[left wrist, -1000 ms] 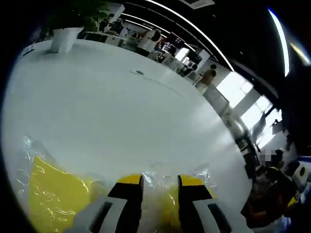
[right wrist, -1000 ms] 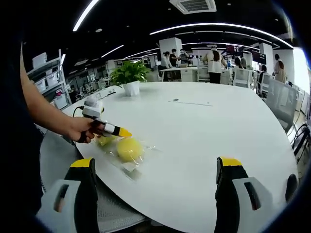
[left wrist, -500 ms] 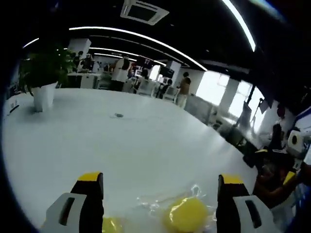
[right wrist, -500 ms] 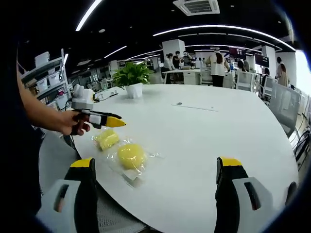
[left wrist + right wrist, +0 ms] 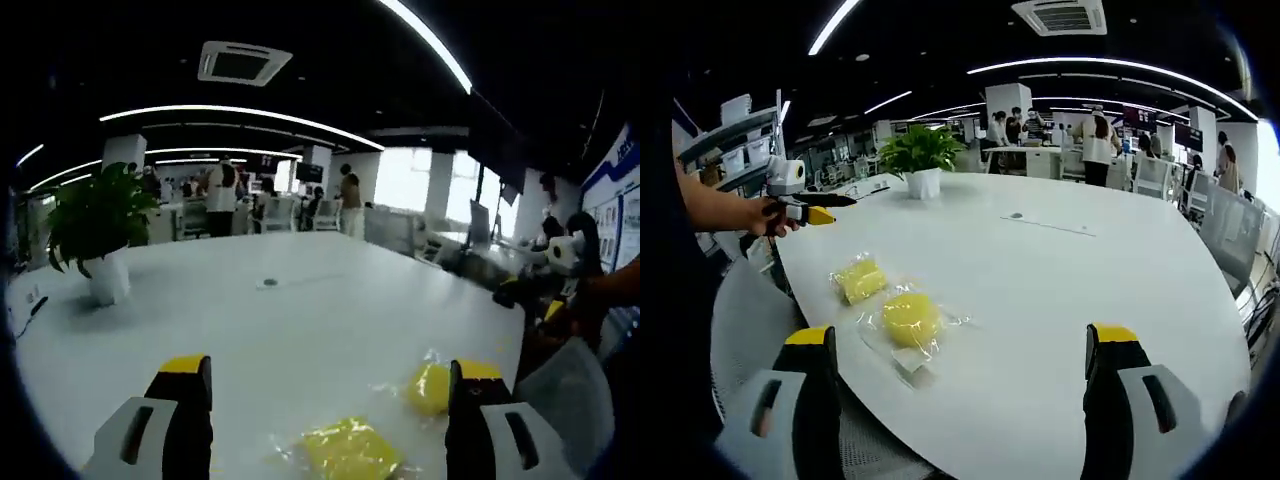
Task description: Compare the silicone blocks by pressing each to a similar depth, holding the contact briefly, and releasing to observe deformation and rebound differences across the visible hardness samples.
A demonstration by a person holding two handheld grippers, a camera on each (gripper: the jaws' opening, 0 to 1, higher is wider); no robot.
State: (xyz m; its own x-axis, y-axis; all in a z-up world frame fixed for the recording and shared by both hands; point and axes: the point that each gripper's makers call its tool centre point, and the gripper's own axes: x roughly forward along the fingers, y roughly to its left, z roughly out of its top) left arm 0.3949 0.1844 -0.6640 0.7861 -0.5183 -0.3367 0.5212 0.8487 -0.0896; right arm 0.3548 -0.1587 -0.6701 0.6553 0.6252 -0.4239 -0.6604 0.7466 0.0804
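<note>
Two yellow silicone blocks, each sealed in a clear plastic bag, lie side by side near the tabletop's (image 5: pixel 1060 300) edge: a flatter, roughly square yellow silicone block (image 5: pixel 860 280) and a thicker round yellow silicone block (image 5: pixel 910 318). In the left gripper view the square block (image 5: pixel 350 450) sits low between the jaws, and the round one (image 5: pixel 430 388) lies just inside the jaw on that view's right.

The left gripper (image 5: pixel 325 400) has its yellow-tipped jaws spread wide with nothing between them. Seen in the right gripper view, it (image 5: pixel 820 212) is held in the person's hand (image 5: pixel 765 215) off the tabletop's edge, above the surface and apart from both bags. The right gripper (image 5: pixel 965 395) also stands wide open and holds nothing, hovering off the near edge of the tabletop.

The relation that matters for the next press: both blocks lie ahead of and below the left gripper, the square block closer to its centre line, the round block off to one side. From the right gripper, the round block is the nearer sample, just beyond its left jaw, with the square block behind it toward the left gripper (so each hand has its own closest sample). Neither block looks dented just now, so a press seems due, not a release.

A white-potted green plant (image 5: pixel 920 165) stands well apart, further along the tabletop.
</note>
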